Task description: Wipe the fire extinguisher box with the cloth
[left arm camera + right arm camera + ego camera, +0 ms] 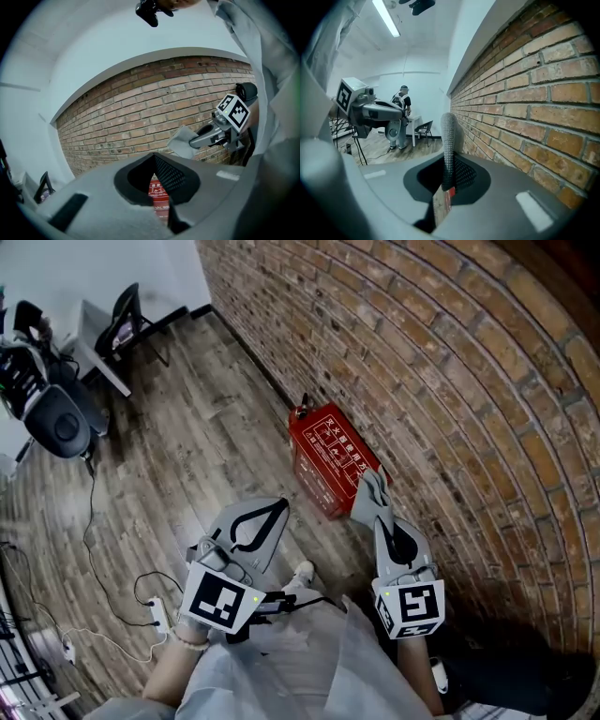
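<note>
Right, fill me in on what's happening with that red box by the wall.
A person holds a gripper in each hand. The right gripper is shut on a grey cloth, held at the near end of the red fire extinguisher box, which stands on the floor against the brick wall. Whether the cloth touches the box isn't clear. The left gripper is shut and empty, off to the side.

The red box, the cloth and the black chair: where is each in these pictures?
red box (330,457): head view, on its face with white print.
cloth (367,493): head view, on the grey fold beside the box.
black chair (125,315): head view, on its backrest.
</note>
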`<state>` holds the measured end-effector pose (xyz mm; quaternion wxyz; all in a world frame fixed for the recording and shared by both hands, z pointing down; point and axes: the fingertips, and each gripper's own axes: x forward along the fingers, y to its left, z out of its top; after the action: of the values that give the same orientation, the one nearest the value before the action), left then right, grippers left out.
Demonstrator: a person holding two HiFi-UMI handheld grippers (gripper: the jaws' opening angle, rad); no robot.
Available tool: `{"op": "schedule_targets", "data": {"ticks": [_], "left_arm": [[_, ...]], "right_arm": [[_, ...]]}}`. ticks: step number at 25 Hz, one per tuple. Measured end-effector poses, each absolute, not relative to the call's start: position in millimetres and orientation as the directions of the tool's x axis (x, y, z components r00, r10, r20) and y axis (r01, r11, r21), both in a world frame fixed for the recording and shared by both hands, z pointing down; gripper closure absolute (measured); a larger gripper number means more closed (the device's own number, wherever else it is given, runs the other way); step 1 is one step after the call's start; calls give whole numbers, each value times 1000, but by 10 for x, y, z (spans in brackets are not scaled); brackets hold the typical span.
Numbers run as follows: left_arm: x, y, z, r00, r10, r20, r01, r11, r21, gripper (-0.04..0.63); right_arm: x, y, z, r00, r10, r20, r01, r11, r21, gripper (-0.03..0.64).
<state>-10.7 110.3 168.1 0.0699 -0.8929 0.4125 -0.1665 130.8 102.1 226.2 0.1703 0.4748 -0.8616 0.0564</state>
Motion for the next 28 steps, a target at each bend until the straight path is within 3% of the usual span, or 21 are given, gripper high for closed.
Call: {"op": "schedule_targets", "data": {"ticks": [28], "left_arm": [[-54, 637, 1859, 642, -720, 264, -676, -694, -248, 597]], "right_arm": [[1343, 782, 2488, -443, -805, 395, -868, 496, 35, 597]]}}
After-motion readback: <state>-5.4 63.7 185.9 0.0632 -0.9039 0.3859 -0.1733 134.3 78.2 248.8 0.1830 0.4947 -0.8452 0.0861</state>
